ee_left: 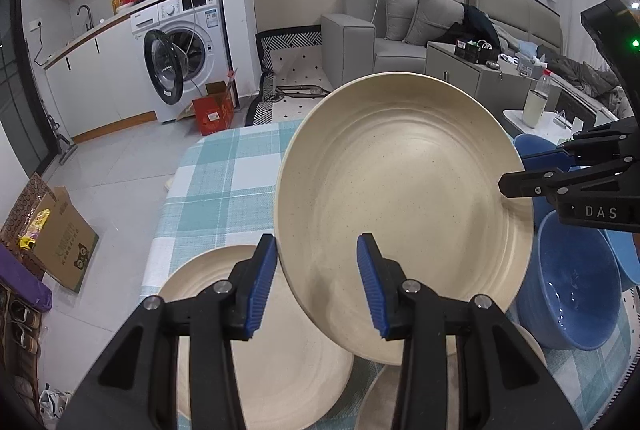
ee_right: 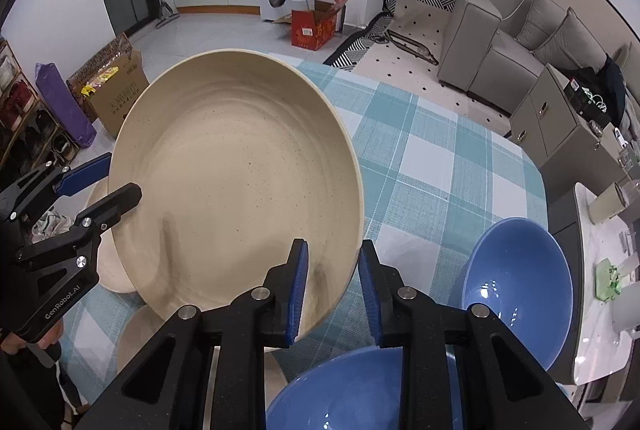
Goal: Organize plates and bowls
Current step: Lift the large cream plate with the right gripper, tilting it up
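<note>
A large speckled beige plate [ee_left: 404, 190] [ee_right: 236, 182] hangs tilted above the checked tablecloth [ee_left: 220, 182] [ee_right: 440, 170], held at opposite rims. My left gripper [ee_left: 316, 244] [ee_right: 122, 177] is shut on its left rim, one pad inside the plate and one behind. My right gripper [ee_right: 333, 248] [ee_left: 520, 170] is shut on the right rim. Below lie two more beige plates [ee_left: 260, 350] [ee_left: 400, 402], partly hidden by the lifted plate and my fingers. A blue bowl [ee_left: 572, 294] [ee_right: 520, 290] sits on the cloth to the right, and a second blue bowl [ee_right: 360, 390] lies under my right gripper.
Another blue bowl [ee_left: 528, 146] peeks out behind the plate. A white side table [ee_right: 600, 314] with cups and a bottle [ee_left: 536, 102] stands beyond the table's right edge. Cardboard boxes [ee_right: 116, 94] sit on the floor to the left.
</note>
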Tool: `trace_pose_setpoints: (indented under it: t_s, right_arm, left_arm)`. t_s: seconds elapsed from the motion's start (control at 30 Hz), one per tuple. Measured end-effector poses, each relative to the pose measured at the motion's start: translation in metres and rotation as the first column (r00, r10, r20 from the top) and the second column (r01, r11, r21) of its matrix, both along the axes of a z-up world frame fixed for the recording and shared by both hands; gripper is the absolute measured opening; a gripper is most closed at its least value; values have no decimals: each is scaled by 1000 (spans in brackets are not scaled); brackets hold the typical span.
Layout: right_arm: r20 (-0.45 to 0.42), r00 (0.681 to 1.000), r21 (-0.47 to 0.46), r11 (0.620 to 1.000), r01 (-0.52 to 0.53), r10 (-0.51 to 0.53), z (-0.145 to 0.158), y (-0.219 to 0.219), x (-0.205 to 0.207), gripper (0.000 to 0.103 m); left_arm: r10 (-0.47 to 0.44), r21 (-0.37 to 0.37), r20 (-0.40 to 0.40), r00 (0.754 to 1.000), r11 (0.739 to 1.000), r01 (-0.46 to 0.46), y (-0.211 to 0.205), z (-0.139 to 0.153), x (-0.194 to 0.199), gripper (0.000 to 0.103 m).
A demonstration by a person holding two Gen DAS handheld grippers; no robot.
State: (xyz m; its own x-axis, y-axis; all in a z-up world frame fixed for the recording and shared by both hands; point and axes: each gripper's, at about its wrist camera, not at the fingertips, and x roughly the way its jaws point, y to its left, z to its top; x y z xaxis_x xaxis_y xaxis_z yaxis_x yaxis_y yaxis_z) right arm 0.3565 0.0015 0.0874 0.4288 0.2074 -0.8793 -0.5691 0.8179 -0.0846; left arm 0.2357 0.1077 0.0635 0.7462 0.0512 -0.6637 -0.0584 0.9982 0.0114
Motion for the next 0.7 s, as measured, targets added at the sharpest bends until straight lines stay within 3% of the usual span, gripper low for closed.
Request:
trace_pose_setpoints:
  t_s: [0.7]
  right_arm:
    - [61, 997, 59, 997, -56, 52, 29, -12, -87, 26]
  left_arm:
    - [2, 61, 86, 996, 998, -7, -8, 24, -77, 40]
